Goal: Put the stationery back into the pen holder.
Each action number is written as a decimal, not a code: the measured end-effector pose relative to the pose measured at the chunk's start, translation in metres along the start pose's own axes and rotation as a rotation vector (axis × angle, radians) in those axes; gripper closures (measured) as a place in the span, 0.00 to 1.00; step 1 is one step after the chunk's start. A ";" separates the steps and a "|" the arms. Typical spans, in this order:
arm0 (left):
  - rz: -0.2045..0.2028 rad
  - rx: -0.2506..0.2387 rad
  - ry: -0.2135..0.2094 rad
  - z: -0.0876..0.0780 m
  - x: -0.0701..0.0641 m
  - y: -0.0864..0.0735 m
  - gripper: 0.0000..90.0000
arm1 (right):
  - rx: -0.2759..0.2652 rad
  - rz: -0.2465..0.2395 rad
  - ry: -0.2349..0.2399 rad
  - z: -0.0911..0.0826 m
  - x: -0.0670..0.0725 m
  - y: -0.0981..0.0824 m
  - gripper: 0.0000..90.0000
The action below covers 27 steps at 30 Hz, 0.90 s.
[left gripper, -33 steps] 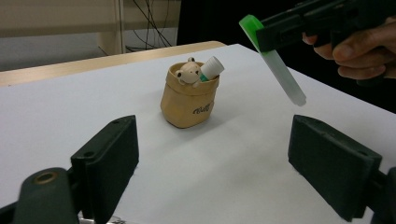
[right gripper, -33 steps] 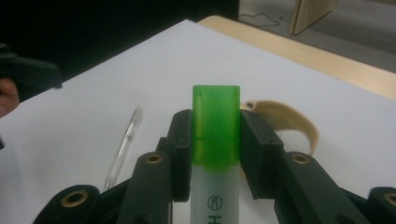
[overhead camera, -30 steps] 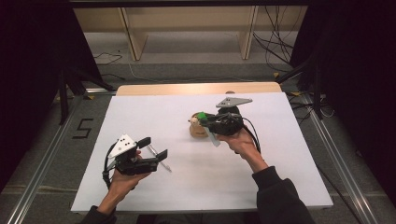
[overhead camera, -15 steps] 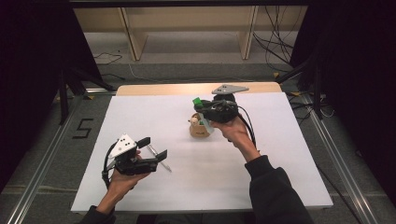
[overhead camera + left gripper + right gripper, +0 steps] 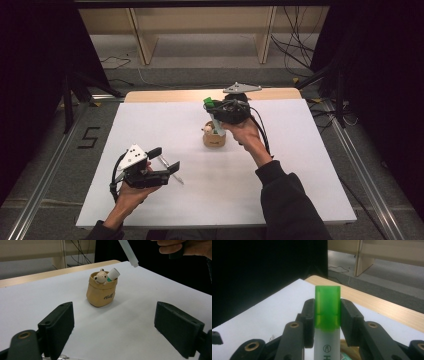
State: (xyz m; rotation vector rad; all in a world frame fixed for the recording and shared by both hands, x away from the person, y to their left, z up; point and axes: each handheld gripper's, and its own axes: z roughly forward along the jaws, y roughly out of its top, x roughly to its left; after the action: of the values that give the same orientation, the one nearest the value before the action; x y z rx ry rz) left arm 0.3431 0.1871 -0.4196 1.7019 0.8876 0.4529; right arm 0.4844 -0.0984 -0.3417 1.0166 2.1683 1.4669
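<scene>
White table top (image 5: 300,170) with a bare wooden strip along its far edge; grey floor and wooden shelf legs (image 5: 145,40) in the upper frame. Right gripper (image 5: 216,111), centre frame, clamped on a green-capped highlighter (image 5: 327,312) above the bear pen pot (image 5: 214,136). Left gripper (image 5: 167,160), lower left, jaws wide apart and empty, over a small pen (image 5: 165,162)

A white-topped bench (image 5: 310,165) carries the things; a strip of pale wood shows along its far edge. Near the middle of the white surface stands a small tan holder (image 5: 214,138) shaped like a paper bag, upright, with a little bear figure at its rim and a white-capped pen leaning inside. Toward the near left lies a thin silvery object (image 5: 170,169), too small to identify.
</scene>
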 end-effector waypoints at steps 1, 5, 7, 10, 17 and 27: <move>0.001 0.002 0.000 0.000 0.000 0.000 0.17 | -0.004 0.009 -0.001 0.001 -0.002 0.000 0.75; -0.001 0.003 -0.001 0.000 0.000 0.000 0.17 | -0.017 0.036 -0.006 0.003 -0.007 0.004 0.75; 0.001 0.005 -0.002 0.000 0.000 0.000 0.17 | -0.025 0.046 -0.010 0.005 -0.009 0.005 0.75; 0.001 0.004 -0.002 0.000 0.000 0.000 0.17 | -0.027 0.050 -0.024 0.007 -0.011 0.008 0.75; -0.011 -0.001 -0.008 0.000 0.001 0.000 0.17 | -0.034 0.057 -0.055 0.017 -0.016 0.006 0.75; -0.012 0.002 -0.007 0.001 0.000 0.000 0.18 | -0.030 0.043 -0.088 0.027 -0.020 0.002 0.75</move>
State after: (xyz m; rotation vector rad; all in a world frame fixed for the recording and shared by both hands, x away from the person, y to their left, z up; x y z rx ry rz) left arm 0.3435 0.1868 -0.4202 1.6983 0.8939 0.4378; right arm 0.5160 -0.0943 -0.3535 1.1021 2.0696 1.4417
